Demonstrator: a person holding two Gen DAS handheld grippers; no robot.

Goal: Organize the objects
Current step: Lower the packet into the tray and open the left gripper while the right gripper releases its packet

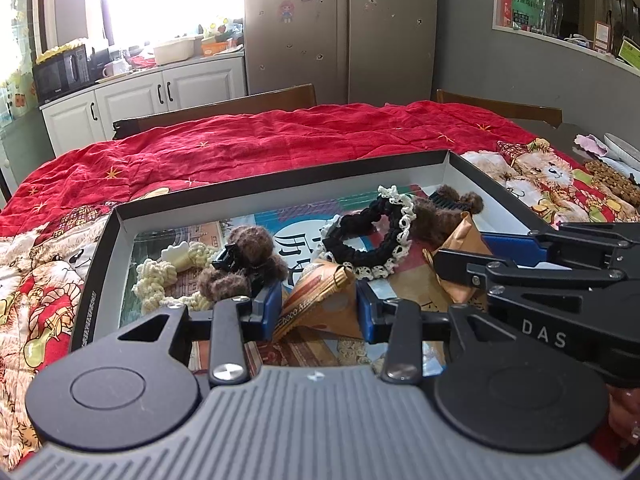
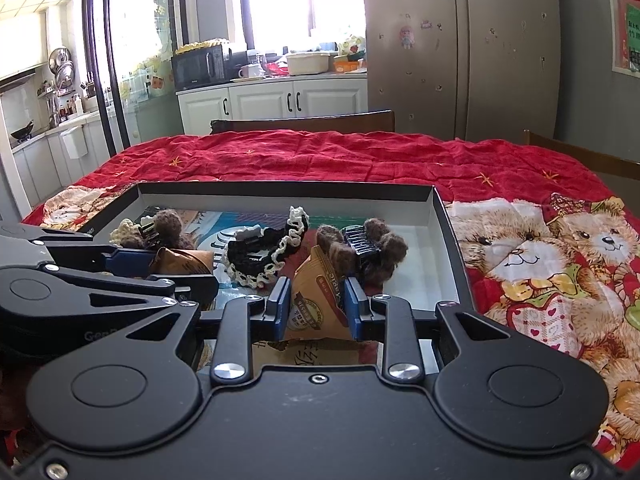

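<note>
Both grippers are working inside the box: left gripper clamping one packet, right gripper clamping another packet, red quilt lying open beyond the box's rim.

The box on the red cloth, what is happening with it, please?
A person holds tongs in each hand over a shallow black box on the red cloth. The left tongs grip a brown triangular snack packet; the right tongs grip another brown packet. Both packets are inside the box. Beside them lie a black scrunchie with cream lace, two brown fuzzy hair claws and a cream knotted hair tie.
</note>
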